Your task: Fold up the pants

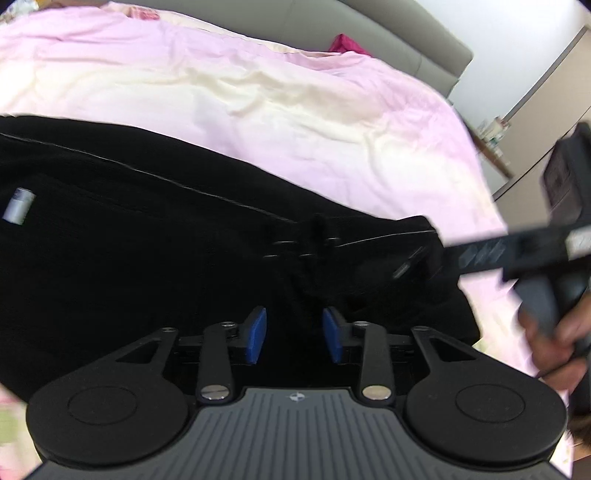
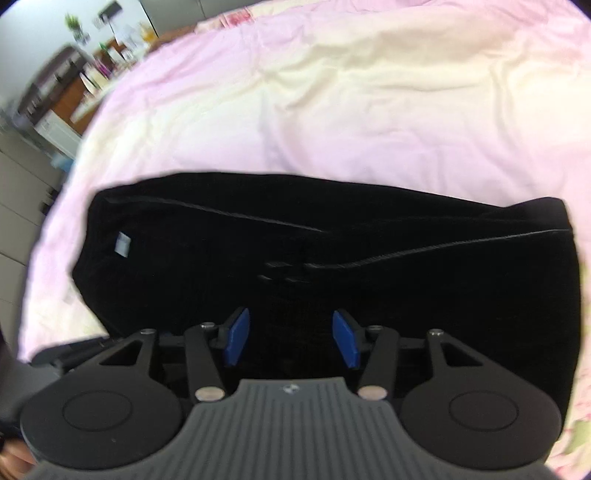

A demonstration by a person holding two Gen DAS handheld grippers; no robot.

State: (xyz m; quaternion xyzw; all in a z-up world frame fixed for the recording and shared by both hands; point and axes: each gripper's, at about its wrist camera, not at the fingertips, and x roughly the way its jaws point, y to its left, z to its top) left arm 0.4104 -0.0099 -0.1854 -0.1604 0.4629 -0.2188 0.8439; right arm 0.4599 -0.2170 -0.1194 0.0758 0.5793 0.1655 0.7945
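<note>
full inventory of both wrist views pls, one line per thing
pants: 1, black, lying on the bedspread under both grippers
tag: 1, white, on the pants near their left end
bedspread: 1, pink and cream, covering the bed
headboard: 1, grey, behind the bed
magenta cloth: 1, by the headboard
cluttered furniture: blurred, far left of the right wrist view
left gripper: 1, black with blue pads, open over the pants
right gripper: 1, same, open over the pants
hand: 1, holding the right gripper's handle
</note>
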